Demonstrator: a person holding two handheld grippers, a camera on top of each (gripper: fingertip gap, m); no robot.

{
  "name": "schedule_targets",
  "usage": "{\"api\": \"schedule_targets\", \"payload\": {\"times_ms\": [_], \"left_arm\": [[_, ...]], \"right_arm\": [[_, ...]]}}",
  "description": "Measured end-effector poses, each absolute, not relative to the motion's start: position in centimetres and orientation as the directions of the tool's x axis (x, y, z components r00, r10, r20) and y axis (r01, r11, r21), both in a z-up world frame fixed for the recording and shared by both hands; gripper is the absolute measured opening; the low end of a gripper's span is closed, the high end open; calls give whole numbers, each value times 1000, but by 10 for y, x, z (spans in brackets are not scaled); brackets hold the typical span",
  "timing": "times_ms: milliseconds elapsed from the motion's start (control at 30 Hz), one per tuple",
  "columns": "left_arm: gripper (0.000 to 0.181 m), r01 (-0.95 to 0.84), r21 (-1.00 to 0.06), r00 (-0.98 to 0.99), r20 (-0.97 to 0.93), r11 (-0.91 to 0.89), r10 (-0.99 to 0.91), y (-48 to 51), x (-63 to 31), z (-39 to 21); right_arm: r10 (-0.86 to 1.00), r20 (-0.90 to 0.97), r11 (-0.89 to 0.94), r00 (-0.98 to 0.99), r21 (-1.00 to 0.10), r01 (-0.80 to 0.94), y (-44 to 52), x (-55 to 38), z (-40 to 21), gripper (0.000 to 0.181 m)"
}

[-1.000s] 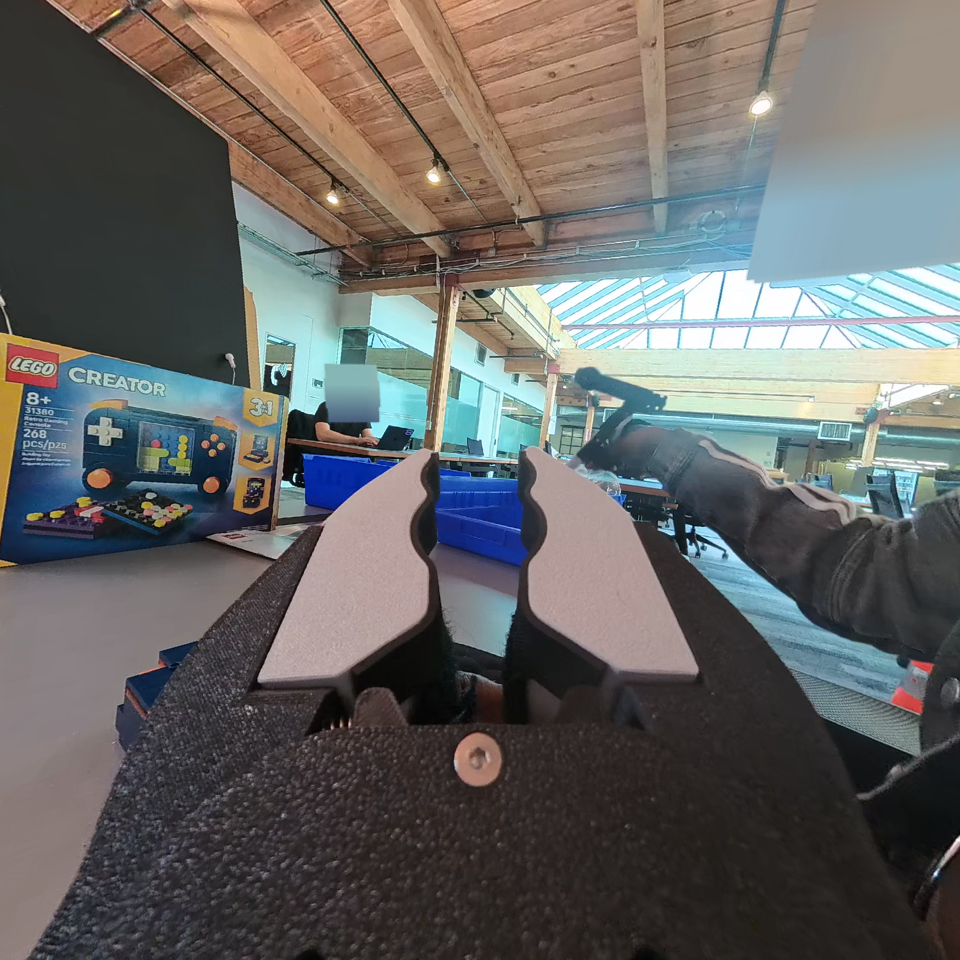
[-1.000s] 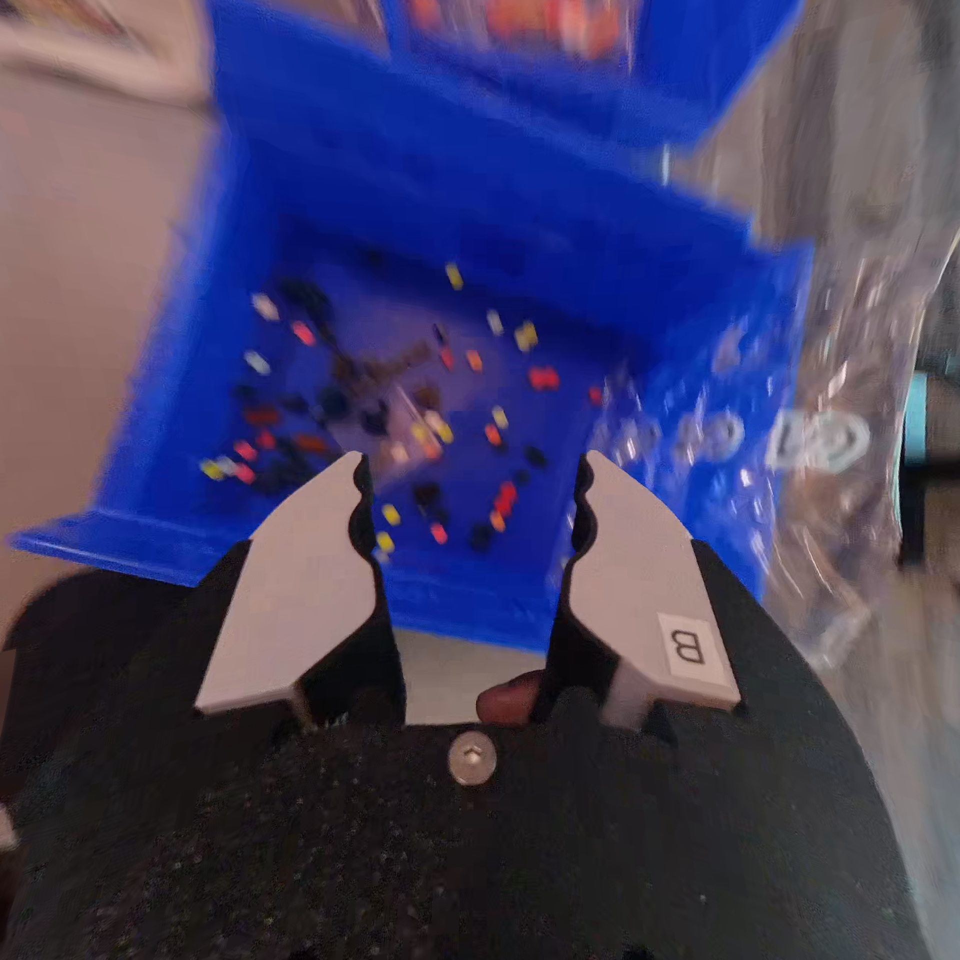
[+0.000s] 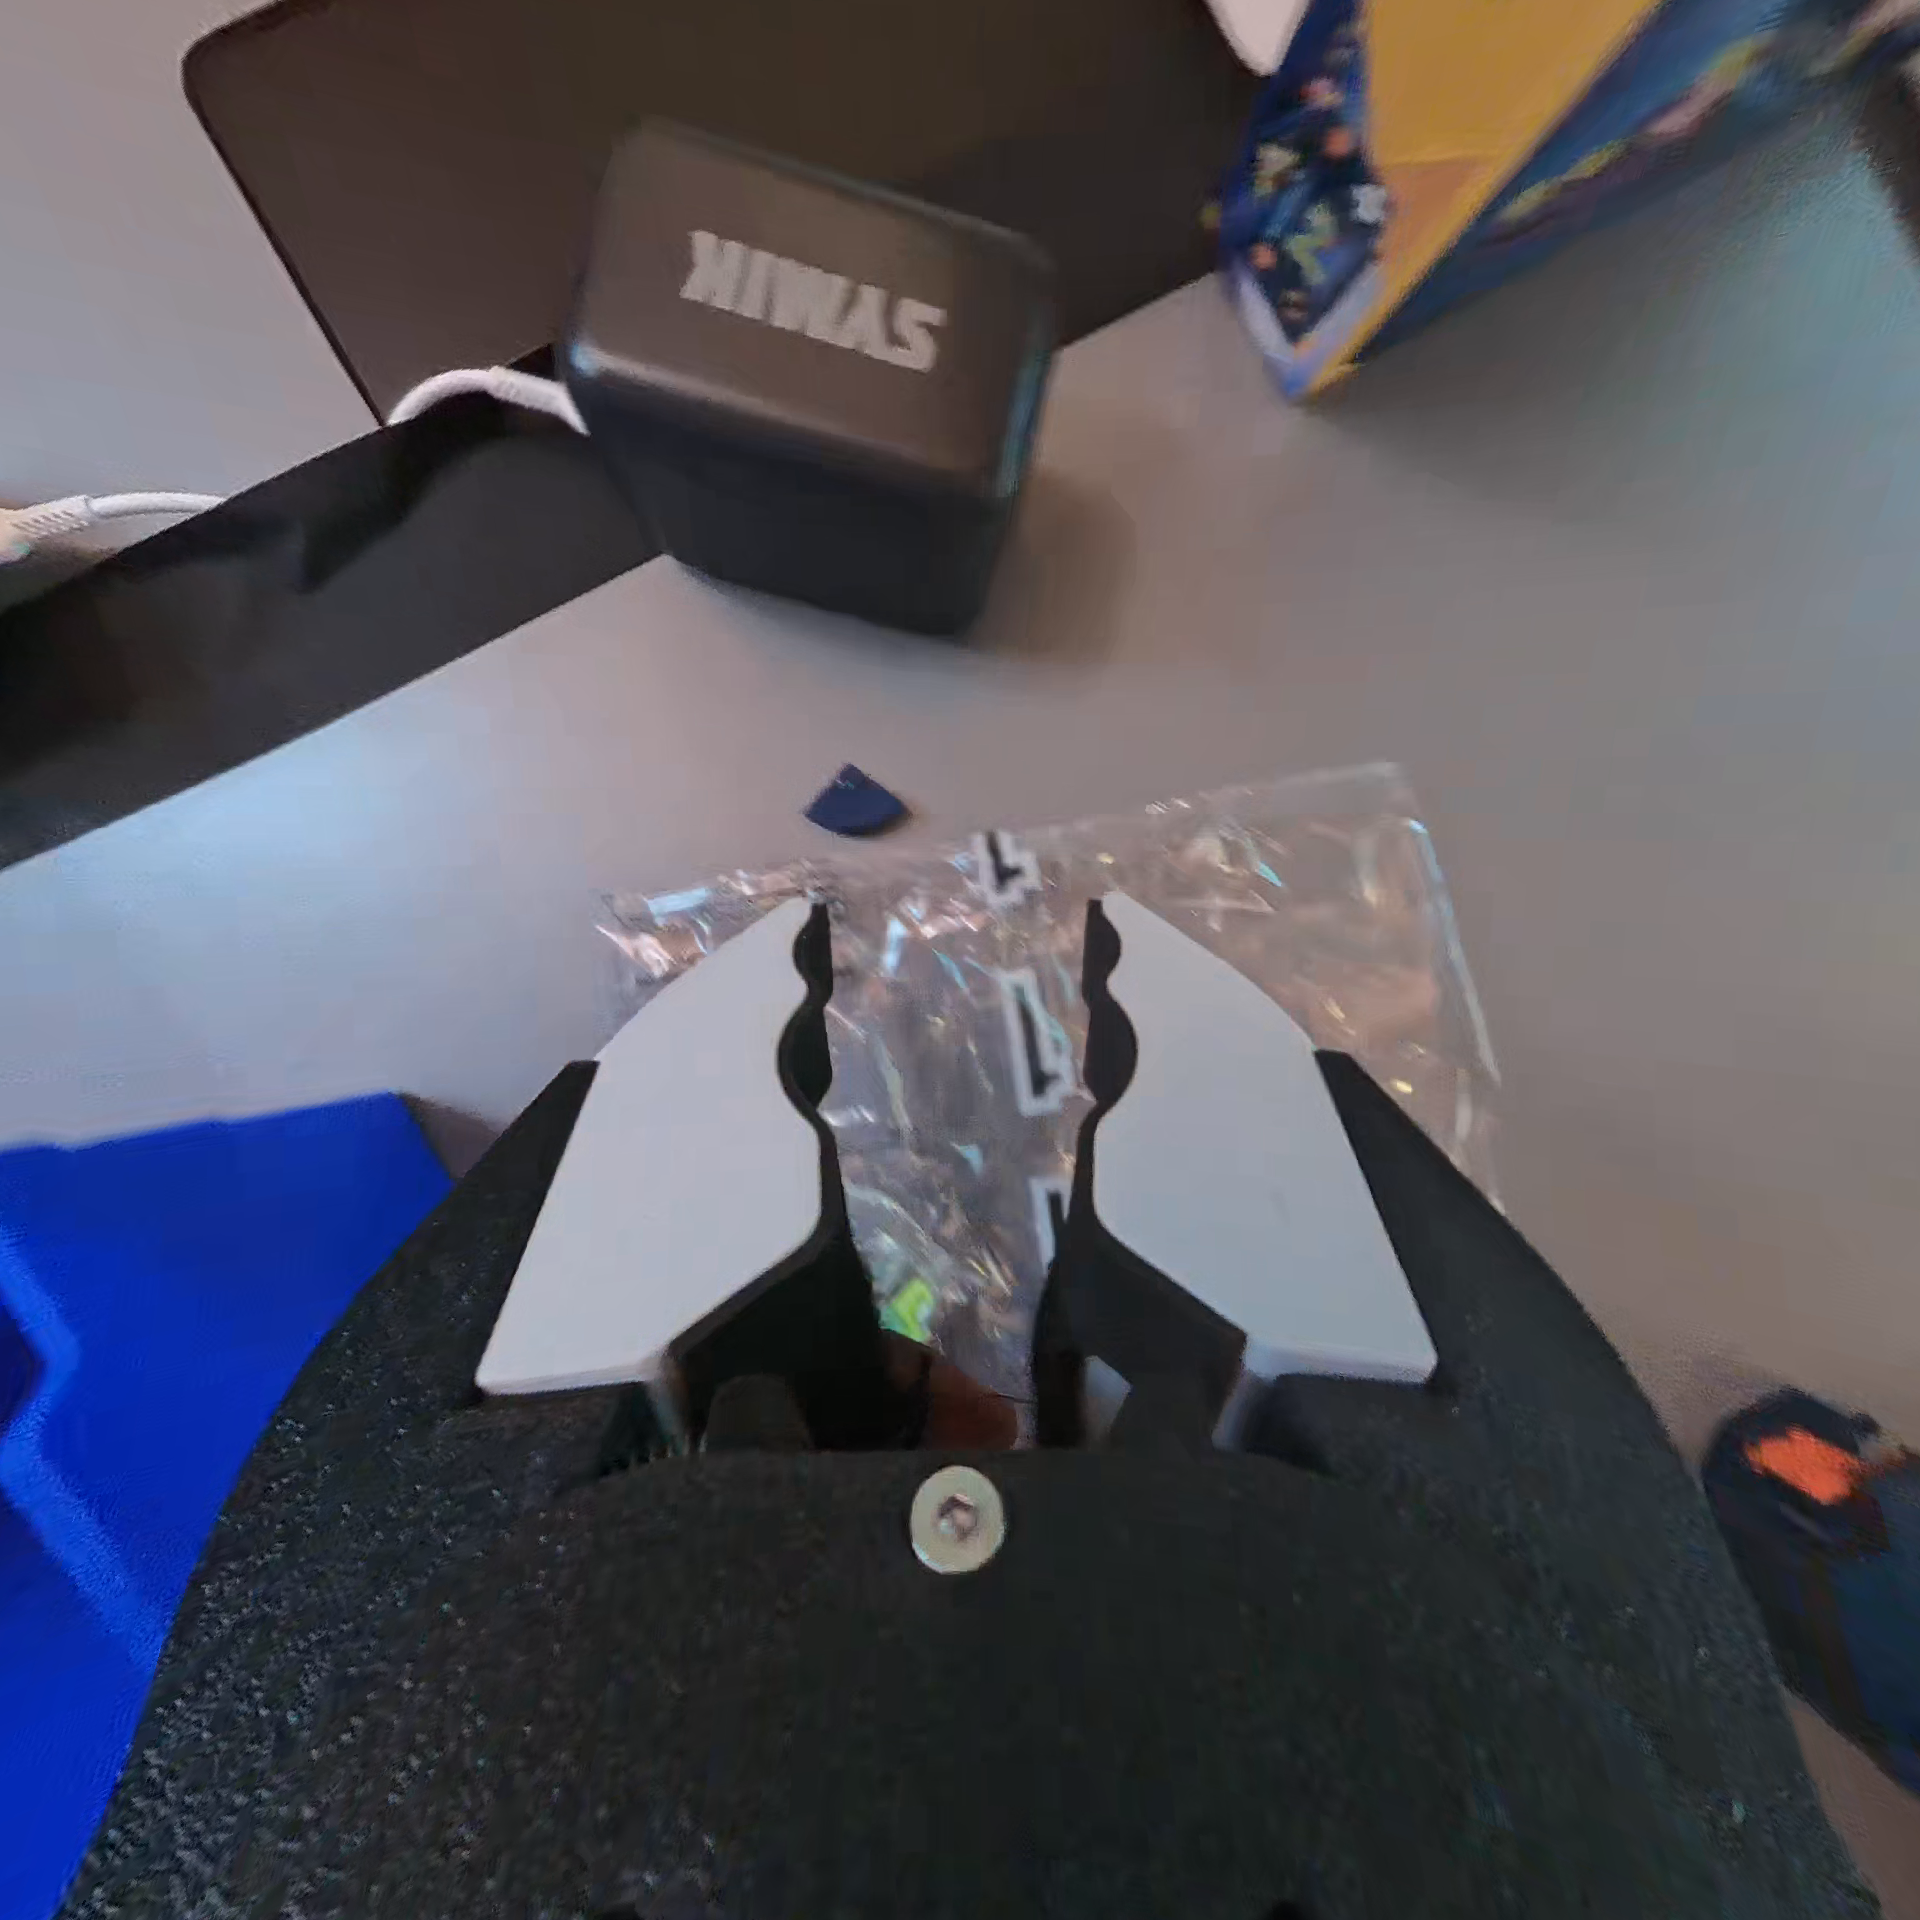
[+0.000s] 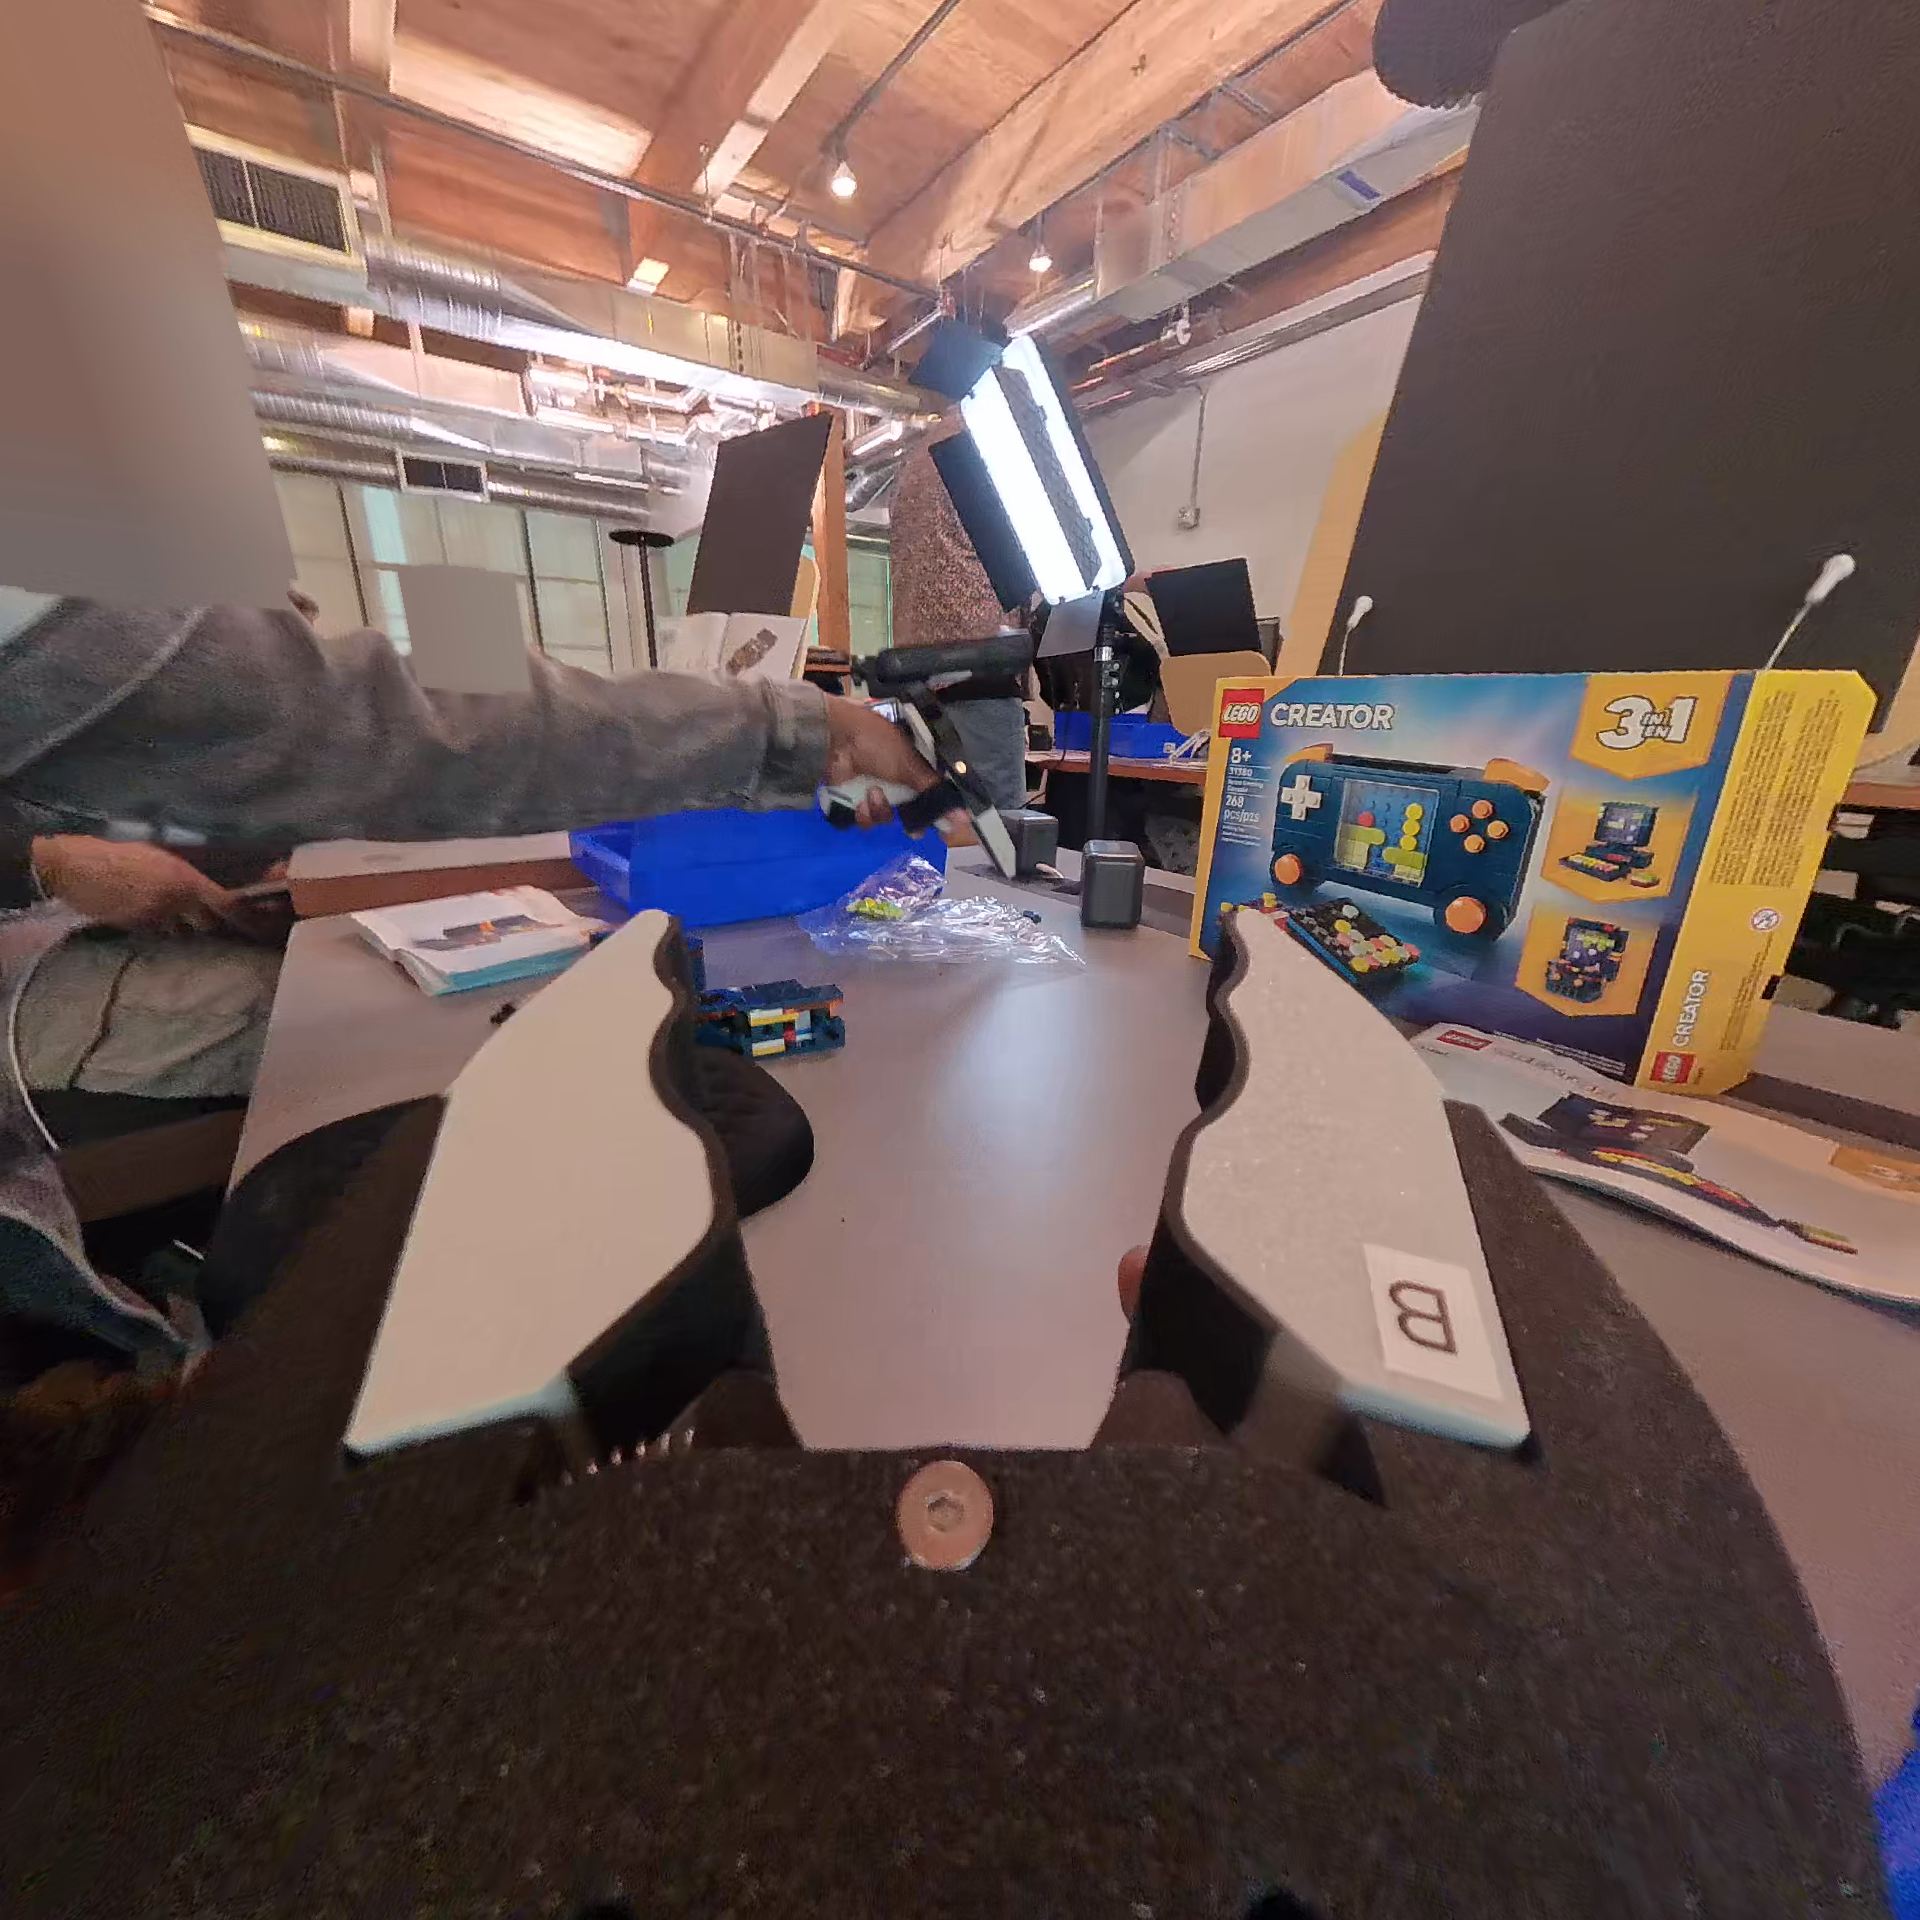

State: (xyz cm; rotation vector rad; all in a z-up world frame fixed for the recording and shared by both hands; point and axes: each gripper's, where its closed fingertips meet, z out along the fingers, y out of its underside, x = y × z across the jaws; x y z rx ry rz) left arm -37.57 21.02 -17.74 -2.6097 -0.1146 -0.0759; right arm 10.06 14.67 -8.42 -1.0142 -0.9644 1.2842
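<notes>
A second ago the left gripper (image 3: 951,914) faced the far hall with its fingers nearly closed; now it points down over a crumpled clear plastic bag (image 3: 1226,935) on the grey table (image 3: 1455,623), fingers parted and straddling the bag without pinching it. The right gripper (image 4: 940,935) has left the blue bin (image 4: 727,862) and hovers low, spread wide and empty. Counted: one bag, one dark blue loose piece (image 3: 854,798) just beyond it, two dark cubes (image 4: 1112,883), one toy box (image 4: 1507,862), one small brick build (image 4: 774,1013).
</notes>
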Motion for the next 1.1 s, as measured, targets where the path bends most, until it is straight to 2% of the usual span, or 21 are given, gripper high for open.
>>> {"api": "schedule_targets", "payload": {"times_ms": [167,433,667,800,900,1100], "left_arm": [[47,84,-347,996,16,-934,83,221,-399,-207],[44,56,-274,996,-47,-960,72,229,-408,-218],[34,103,-249,994,-9,-963,108,233,-398,-220],[39,88,-215,993,-55,-973,102,230,-400,-219],[22,82,-222,995,-43,-972,94,233,-396,-219],[19,54,-241,996,-49,-969,68,236,-392,-217]], "right_arm": [[996,-79,-58,51,-942,-330,156,106,-80,94],[995,-83,-58,61,-939,-340,158,108,-79,93],[994,-92,-68,57,-943,-326,159,105,-81,94],[995,-86,-63,56,-943,-327,158,105,-81,95],[995,-83,-60,55,-943,-328,158,106,-81,95],[995,-87,-65,53,-942,-329,158,106,-81,94]]}}
